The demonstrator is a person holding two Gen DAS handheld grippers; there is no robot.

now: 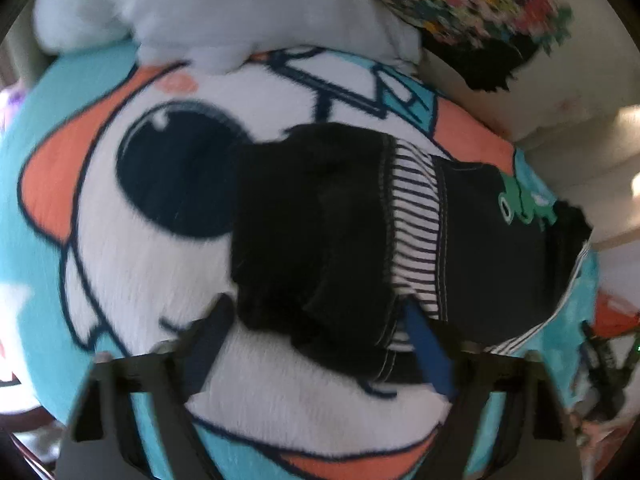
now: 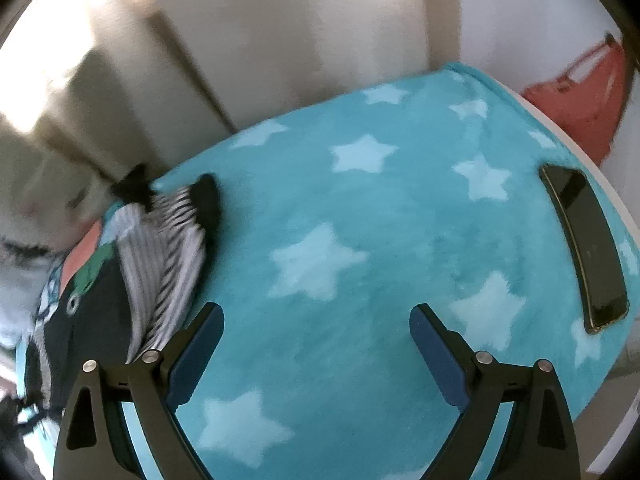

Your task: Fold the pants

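Small black pants [image 1: 328, 232] with a striped white lining and a green frog print lie bunched on a plush cartoon blanket [image 1: 152, 280]. My left gripper [image 1: 316, 320] is open, its blue-padded fingers [image 1: 430, 354] on either side of the pants' near edge, gripping nothing. In the right wrist view the pants [image 2: 120, 280] lie at the left, striped lining showing. My right gripper [image 2: 316, 328] is open and empty above the teal star-patterned blanket [image 2: 360, 240], just right of the pants.
A black phone [image 2: 584, 248] lies on the blanket at the right. A red object [image 2: 580, 96] sits beyond the bed edge. A light grey plush [image 1: 208, 12] and a colourful patterned cloth [image 1: 472, 4] lie at the blanket's far side. Pale walls stand behind.
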